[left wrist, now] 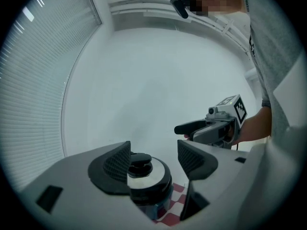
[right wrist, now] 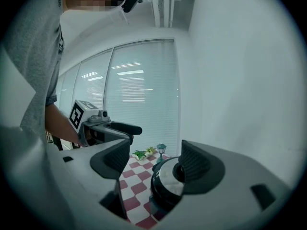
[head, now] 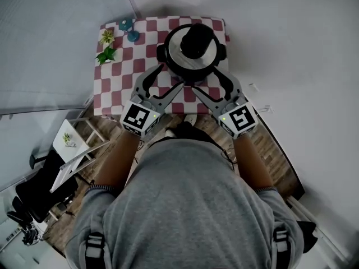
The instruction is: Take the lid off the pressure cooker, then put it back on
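Note:
A black pressure cooker (head: 185,70) stands on the red-and-white checked table (head: 120,83), near its front right. Its steel lid (head: 176,54) with a black knob (head: 197,38) sits on the pot. My left gripper (head: 161,80) is open just in front of the cooker on its left, touching nothing. My right gripper (head: 210,83) is open on the cooker's front right, also empty. In the left gripper view the cooker (left wrist: 149,188) shows between and beyond the open left gripper (left wrist: 153,159). In the right gripper view the cooker (right wrist: 164,188) lies beyond the open right gripper (right wrist: 156,161).
Two small green plants (head: 106,46) and a little teal lamp (head: 132,29) stand at the table's far left corner. White walls close in behind and to the right. A black chair (head: 39,192) and a white side table (head: 70,139) stand on the floor at lower left.

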A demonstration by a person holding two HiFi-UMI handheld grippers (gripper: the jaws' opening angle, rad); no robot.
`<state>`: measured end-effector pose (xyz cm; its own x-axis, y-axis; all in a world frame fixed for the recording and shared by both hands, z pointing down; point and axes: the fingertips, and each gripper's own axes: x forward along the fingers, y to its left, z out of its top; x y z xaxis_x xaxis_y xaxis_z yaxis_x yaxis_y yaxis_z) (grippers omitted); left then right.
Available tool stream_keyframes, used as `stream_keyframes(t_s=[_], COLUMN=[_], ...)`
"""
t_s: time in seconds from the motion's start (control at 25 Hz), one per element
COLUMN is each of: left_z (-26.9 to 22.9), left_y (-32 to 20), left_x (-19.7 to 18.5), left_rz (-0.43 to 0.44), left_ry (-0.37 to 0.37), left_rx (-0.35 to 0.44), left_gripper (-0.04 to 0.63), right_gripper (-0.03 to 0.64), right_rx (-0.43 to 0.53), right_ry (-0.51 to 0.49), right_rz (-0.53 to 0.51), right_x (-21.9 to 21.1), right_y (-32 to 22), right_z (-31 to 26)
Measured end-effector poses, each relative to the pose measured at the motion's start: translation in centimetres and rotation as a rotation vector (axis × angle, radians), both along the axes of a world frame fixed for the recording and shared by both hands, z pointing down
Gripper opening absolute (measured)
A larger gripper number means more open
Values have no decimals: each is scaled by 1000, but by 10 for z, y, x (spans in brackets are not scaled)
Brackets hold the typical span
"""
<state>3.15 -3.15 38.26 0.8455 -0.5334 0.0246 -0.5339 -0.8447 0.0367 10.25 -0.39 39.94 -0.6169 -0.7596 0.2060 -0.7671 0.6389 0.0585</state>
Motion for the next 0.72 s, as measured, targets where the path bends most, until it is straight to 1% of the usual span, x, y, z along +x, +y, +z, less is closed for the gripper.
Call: stream_keyframes(t_s=[0.24,0.44,0.72], left_z=[2,9,30], left_y=[-46,-77,-115], left_x=[29,41,56], left_rz=[20,47,194], left_ry=[-52,-106,-220], left_rx=[-3,-1,-13], left_gripper=[321,321,327], right_gripper=[347,356,362], right_rx=[-24,-81,-186], right_ry=[10,49,133], right_rz=[-15,-25,-15], right_x=[25,27,21], right_y=[-44,-73,-107], right_z=[4,15,37])
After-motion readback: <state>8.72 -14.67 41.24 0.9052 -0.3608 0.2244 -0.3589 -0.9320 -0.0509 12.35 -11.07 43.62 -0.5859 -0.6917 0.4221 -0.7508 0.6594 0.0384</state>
